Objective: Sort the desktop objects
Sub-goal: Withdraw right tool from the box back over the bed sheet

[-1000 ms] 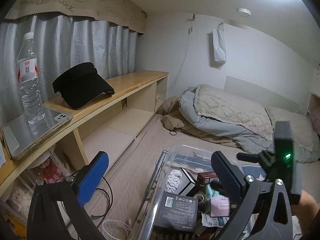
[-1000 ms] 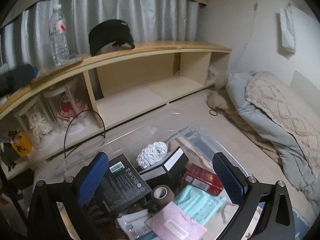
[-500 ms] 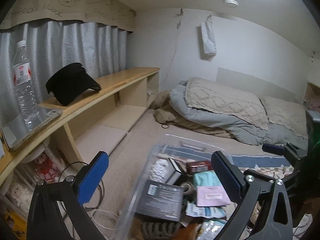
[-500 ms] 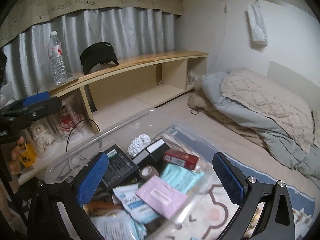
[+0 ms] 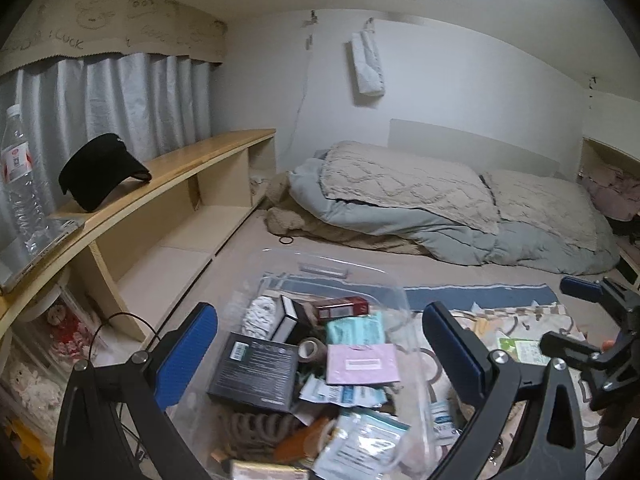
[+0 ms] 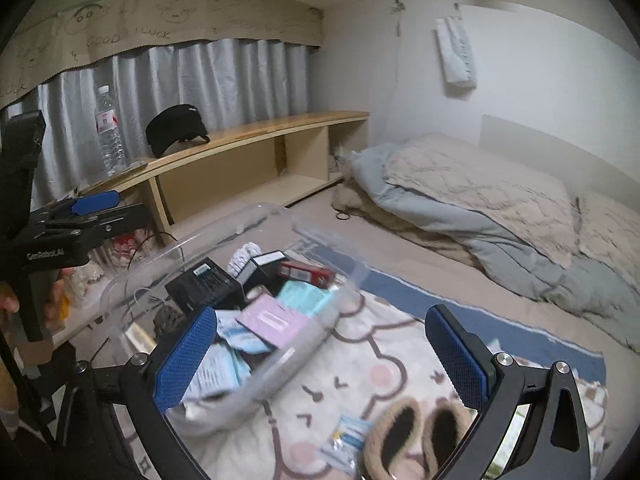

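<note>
Swung right since the earlier frames: more cartoon rug (image 6: 360, 380) in view, clear plastic bin (image 6: 248, 220) now low-left in right wrist view. Left gripper (image 5: 320, 356) jaws apart, nothing held, hovering over bin contents. Right gripper (image 6: 320, 356) jaws apart too, empty, straddling bin's near rim and rug. Inside bin: black box (image 5: 256, 372), pink packet (image 5: 362, 364), teal packet (image 5: 354, 328), red box (image 5: 342, 306), tape roll (image 5: 312, 350), white crochet piece (image 5: 260, 312). Slippers (image 6: 416, 436) and small packet (image 6: 346, 440) on rug's near edge. Black visor (image 5: 100, 172) and water bottle (image 5: 18, 184) on wooden shelf (image 5: 192, 160) top.
</note>
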A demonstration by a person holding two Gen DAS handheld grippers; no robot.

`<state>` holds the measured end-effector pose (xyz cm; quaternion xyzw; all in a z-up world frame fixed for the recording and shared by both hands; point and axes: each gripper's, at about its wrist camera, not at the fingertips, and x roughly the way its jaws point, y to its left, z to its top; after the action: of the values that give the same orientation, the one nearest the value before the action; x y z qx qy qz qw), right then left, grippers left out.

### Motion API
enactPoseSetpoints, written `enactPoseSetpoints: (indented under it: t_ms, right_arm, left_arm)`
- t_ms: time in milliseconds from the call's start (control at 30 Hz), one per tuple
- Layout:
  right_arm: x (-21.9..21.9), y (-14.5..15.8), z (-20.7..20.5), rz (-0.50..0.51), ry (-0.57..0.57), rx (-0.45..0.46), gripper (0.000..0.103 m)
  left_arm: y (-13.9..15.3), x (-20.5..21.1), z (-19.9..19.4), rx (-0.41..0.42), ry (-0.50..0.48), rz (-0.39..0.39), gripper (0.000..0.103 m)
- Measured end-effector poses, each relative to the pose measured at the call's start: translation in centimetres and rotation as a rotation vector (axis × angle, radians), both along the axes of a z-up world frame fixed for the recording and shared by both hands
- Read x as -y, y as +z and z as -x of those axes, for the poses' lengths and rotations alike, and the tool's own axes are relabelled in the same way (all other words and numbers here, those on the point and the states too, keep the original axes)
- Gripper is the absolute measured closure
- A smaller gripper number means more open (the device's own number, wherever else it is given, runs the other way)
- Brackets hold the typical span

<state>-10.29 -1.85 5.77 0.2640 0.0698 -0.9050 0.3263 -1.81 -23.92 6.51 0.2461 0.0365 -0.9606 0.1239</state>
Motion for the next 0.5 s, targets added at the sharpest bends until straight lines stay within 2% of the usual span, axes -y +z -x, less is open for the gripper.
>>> enactPoseSetpoints:
  t_ms: [200,367,500]
  right_arm:
    - [-4.6,0.8,-2.5,0.030,-0.055,-0.015,0.000]
    - [-8.3,1.2,-4.4,0.049,-0.104,-0.031,0.000]
    - [-11.3,1.2,-5.8,0.073,-0.148,-0.038,0.000]
  left_arm:
    - [-0.3,-3.5,-1.6,0.005,-0.030,0.039,0.000]
    - [0.0,-5.6,-2.9,0.004,-0.069,-0.016,0.000]
    - [0.6,-7.6,-4.0,-0.022,-0.092,-0.030,0.000]
